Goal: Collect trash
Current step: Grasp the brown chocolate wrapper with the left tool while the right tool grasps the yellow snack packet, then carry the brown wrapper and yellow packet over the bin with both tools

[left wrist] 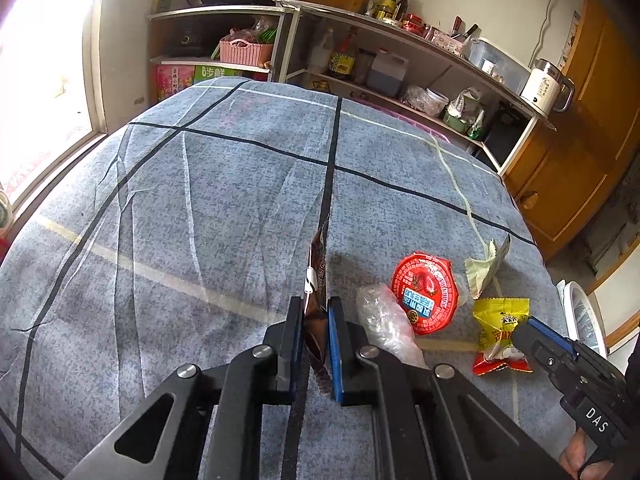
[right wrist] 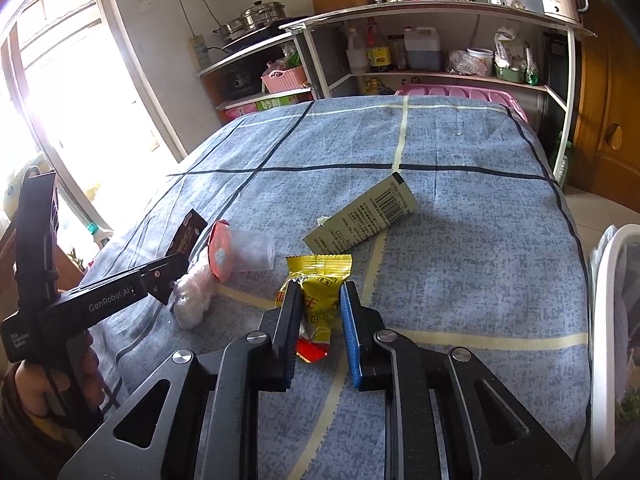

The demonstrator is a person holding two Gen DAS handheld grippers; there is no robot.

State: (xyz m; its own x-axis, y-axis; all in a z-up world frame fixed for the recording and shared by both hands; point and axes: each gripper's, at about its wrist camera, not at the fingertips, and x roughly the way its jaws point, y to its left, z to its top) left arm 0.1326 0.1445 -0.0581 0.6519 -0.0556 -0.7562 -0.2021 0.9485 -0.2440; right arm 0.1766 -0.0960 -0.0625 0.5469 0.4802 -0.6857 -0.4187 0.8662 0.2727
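Observation:
My left gripper (left wrist: 314,308) is shut on a brown snack wrapper (left wrist: 316,276), which stands on edge between the pads above the blue checked tablecloth (left wrist: 200,200). It also shows in the right wrist view (right wrist: 186,236). My right gripper (right wrist: 320,294) is open with its fingers on either side of a yellow and red snack packet (right wrist: 316,296) that lies on the cloth. Beside it lie a clear cup with a red foil lid (left wrist: 424,292), a crumpled clear plastic bag (left wrist: 380,320) and a pale green wrapper (right wrist: 364,216).
A white bin (right wrist: 604,320) with a liner stands by the table's right edge. Shelves (right wrist: 440,76) with bottles, pots and a kettle line the back wall. A window is at the left, a wooden door (left wrist: 580,160) at the right.

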